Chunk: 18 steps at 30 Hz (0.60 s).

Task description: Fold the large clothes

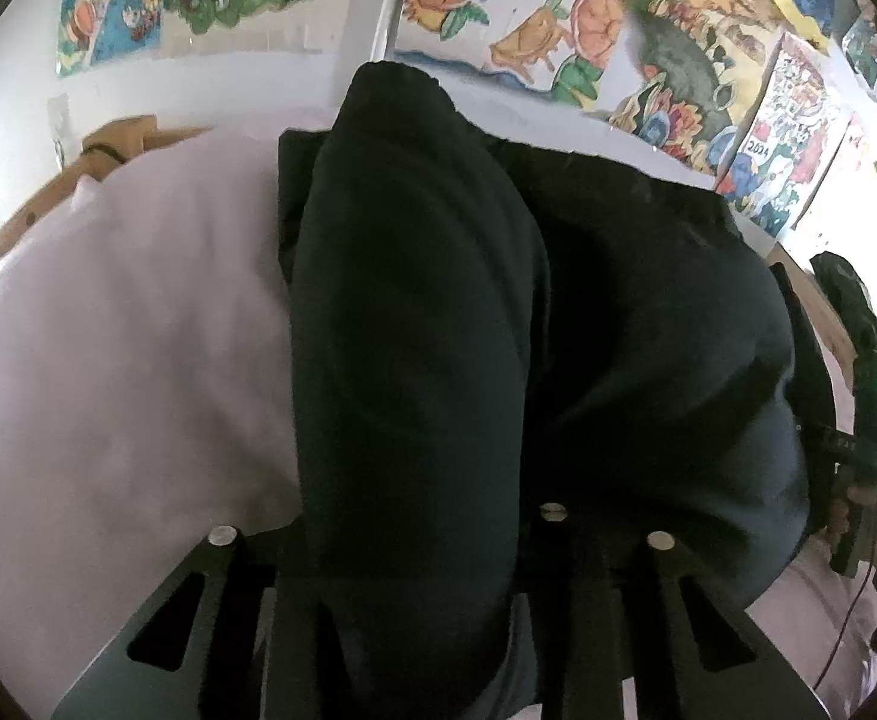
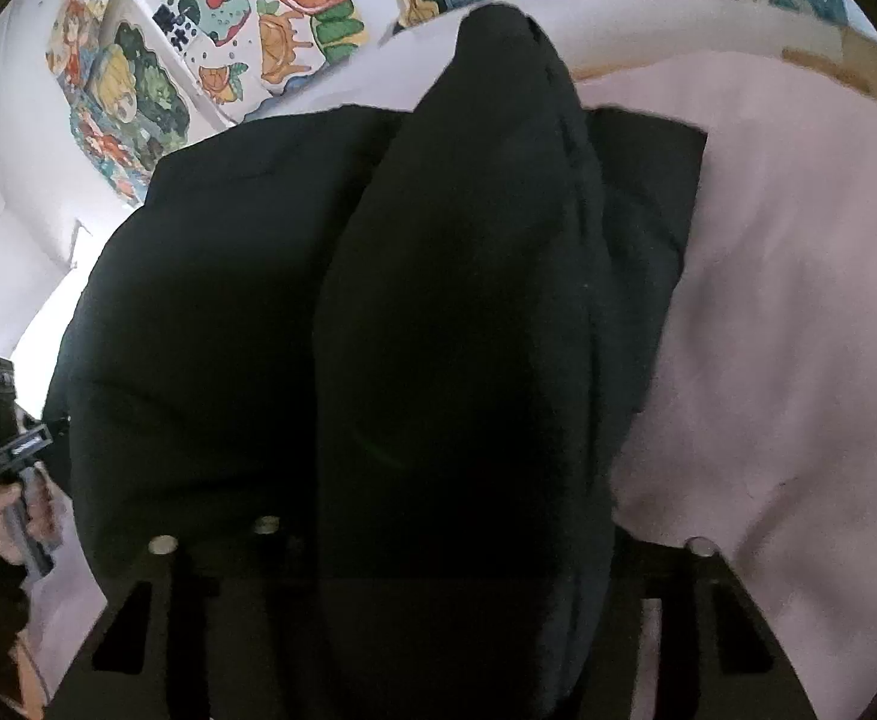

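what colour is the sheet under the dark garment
Pale pink sheet beneath the black garment; clearest in the right wrist view.

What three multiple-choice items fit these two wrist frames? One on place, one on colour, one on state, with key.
1. Where does the black garment lie?
A. On a pale pink cover
B. On a bare wooden floor
C. In a basket

2. What colour is the cover under it?
A. Dark green
B. Pale pink
C. Bright red

3. What is the left hand-held gripper doing?
A. Open, nothing between its fingers
B. Shut on a fold of the garment
C. Holding a poster

Key:
1 A: pink cover surrounds the garment in both views.
2 B: the cloth beside the garment is pale pink.
3 B: a bunched fold rises from between its fingers; the right hand-held gripper likewise.
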{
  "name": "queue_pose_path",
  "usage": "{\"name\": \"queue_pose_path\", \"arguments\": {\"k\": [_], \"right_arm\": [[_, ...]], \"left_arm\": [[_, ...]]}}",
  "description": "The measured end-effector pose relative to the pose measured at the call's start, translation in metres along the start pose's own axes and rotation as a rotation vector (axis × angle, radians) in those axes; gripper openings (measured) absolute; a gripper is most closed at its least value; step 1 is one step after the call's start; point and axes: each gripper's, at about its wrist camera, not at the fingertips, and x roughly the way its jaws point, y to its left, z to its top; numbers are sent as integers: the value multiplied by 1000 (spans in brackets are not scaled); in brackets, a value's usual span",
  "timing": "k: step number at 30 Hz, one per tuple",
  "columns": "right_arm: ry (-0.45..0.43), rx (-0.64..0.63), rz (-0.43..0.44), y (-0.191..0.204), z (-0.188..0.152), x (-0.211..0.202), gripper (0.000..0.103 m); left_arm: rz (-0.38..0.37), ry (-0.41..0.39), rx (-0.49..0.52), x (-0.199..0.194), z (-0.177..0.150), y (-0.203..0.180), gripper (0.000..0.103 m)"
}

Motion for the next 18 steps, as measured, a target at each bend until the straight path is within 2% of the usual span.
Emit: {"name": "queue_pose_path", "arguments": {"k": [3, 5, 8, 11, 14, 18], "right_arm": [[-44, 19, -24, 11, -2, -20, 30], [-57, 4, -52, 24, -6, -35, 28], [-49, -23, -90, 48, -15, -60, 27], [-29, -45, -121, 73, -29, -84, 26], [2, -88, -156, 100, -45, -107, 26], [12, -139, -173, 135, -67, -130, 26]], "left_arm": [[-7, -15, 0, -15, 0, -8, 17], [-11, -13, 1, -25, 0, -13, 16], [-13, -4, 14, -52, -5, -20, 16], [4, 47, 3, -81, -11, -33, 15], [60, 60, 100, -117, -24, -57, 15], [56, 51, 98, -155, -48, -62, 15]]}}
